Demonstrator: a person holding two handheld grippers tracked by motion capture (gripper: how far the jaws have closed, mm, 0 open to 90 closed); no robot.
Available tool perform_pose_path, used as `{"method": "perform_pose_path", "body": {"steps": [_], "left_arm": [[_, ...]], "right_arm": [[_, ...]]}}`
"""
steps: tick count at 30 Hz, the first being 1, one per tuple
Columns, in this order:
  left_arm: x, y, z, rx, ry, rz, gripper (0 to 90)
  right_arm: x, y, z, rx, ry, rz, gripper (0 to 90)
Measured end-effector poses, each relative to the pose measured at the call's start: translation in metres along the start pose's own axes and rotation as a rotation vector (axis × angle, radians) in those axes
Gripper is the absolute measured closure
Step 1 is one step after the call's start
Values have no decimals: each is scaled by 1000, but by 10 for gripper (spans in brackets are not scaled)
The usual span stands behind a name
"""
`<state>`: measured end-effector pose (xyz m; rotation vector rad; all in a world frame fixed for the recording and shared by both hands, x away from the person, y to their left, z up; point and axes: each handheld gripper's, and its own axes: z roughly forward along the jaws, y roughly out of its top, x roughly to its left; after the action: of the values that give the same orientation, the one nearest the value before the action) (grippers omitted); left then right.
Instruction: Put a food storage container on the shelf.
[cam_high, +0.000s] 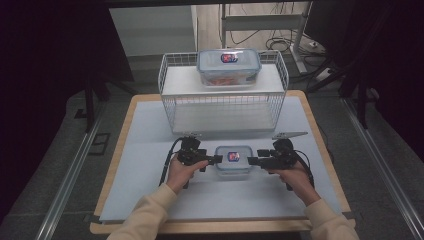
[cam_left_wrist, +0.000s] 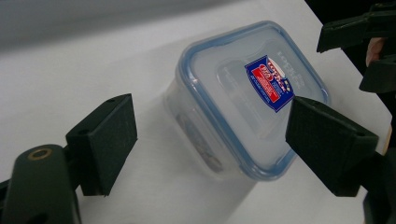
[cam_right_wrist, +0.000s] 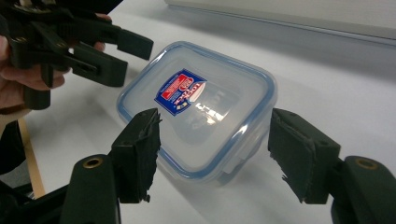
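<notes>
— Where's the small box (cam_high: 233, 159)?
— Bench (cam_high: 150, 150) middle; left tongs (cam_high: 212, 159) at its 9 o'clock, right tongs (cam_high: 253, 161) at 3 — both spread, unclosed.
— Step?
— Approach, I judge; next, squeeze both sides evenly

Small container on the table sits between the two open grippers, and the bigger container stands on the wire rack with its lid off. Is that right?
Not quite: the bigger container on the wire rack has its lid on, as the high view shows. The small container does sit between the open left gripper and right gripper.
</notes>
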<state>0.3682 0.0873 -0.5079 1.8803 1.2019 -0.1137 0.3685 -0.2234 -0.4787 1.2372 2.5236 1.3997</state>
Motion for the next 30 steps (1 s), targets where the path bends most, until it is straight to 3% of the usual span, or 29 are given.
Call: {"method": "perform_pose_path", "body": {"steps": [5,12,21,27,30], "left_arm": [[-2,-2,11,38,-17,-8,168],[4,-5,15,56,-68,-53,199],[5,-5,18,65,-129,-57,276],[5,-5,18,66,-128,-53,281],[4,-5,16,58,-122,-50,303]], "right_arm": [[-1,-1,-2,-2,-7,-5,340],[-4,-3,3,10,-5,10,339],[-13,5,23,60,49,85,275],[-27,3,37,108,80,155,259],[-28,2,39,113,117,181,318]]}}
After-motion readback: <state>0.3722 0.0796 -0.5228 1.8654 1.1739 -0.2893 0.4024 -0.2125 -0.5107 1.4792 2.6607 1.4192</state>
